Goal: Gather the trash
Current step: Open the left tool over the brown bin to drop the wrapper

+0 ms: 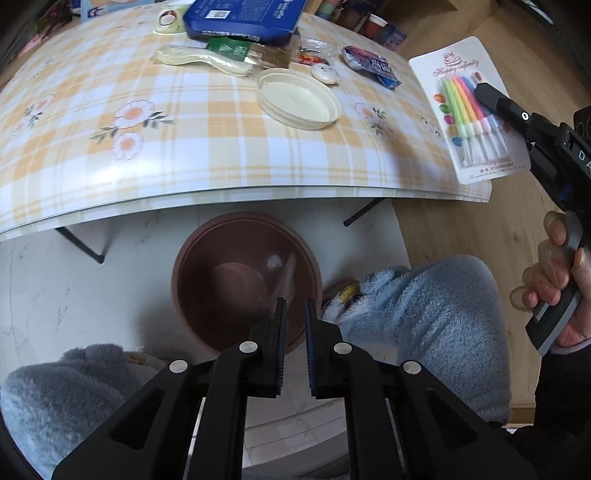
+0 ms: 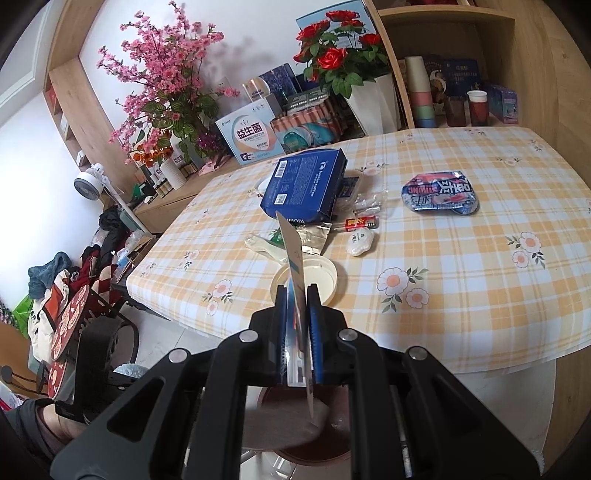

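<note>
My left gripper [image 1: 295, 302] points down over a brown basin [image 1: 229, 280] on the floor under the table. Its jaws are shut, and a thin, blurred clear wrapper [image 1: 285, 275] sticks out from the fingertips above the basin. My right gripper [image 2: 297, 291] is shut on a white card of coloured birthday candles [image 1: 461, 110], held at the table's right edge. In the right wrist view the card [image 2: 293, 251] stands edge-on between the pads. The basin [image 2: 317, 446] shows below that gripper.
On the checked tablecloth [image 1: 110, 158] lie a blue box [image 1: 243, 18], a cream lid [image 1: 299, 99], a crumpled snack bag [image 1: 369, 64] and a small white packet [image 1: 325, 74]. The person's knees in blue fleece [image 1: 424, 325] flank the basin. Flower pots [image 2: 373, 99] and boxes stand behind the table.
</note>
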{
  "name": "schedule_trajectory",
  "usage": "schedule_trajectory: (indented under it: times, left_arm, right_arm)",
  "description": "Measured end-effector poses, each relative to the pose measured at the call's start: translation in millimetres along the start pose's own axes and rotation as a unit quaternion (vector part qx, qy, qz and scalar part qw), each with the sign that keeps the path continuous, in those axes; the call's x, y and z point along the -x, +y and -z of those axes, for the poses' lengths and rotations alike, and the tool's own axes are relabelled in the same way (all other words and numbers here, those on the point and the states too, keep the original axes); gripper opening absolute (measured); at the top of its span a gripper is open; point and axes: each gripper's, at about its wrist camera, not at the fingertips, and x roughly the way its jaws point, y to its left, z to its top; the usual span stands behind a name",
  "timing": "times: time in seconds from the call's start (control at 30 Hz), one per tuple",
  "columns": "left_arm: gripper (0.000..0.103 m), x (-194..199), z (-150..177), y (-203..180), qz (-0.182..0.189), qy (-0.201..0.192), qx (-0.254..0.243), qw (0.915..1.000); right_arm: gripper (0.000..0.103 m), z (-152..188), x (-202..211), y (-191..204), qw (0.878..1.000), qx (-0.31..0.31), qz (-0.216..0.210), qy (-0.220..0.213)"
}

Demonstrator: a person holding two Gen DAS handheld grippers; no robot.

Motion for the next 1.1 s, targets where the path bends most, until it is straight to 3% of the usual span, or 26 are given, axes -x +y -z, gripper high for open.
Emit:
schedule_trajectory:
  times: [0.07, 0.27, 0.4, 0.57, 0.73, 1.1]
  left_arm:
    - [0.015, -2, -6, -2, 0.005, -0.008, -0.001, 1.0000]
    - [0.060, 36, -23, -5, -0.008, -0.090, -0.005, 0.9959]
    - [0.091, 78, -26, -4, -0.026, -0.170, 0.000, 0.9850]
    - [0.097, 123, -24, -2, -0.086, -0.252, 0.002, 0.9639]
    - [0.097, 143, -17, 4, -0.143, -0.292, -0.001, 0.9458]
    - [0.097, 169, 2, 39, -0.171, -0.324, 0.055, 0.9290]
  right_arm:
    - [0.015, 0, -3, 0, 1.000, 0.000, 0.000, 0.003]
    - [0.015, 0, -4, 4, 1.000, 0.011, 0.001, 0.009]
    - [0.015, 4, -7, 6, 1.000, 0.015, -0.001, 0.019]
    - [0.015, 11, -14, 14, 0.999, 0.023, -0.005, 0.037]
    - [0.015, 18, -21, 26, 0.998, 0.035, -0.007, 0.059]
    - [0.015, 31, -34, 52, 0.993, 0.065, -0.005, 0.094]
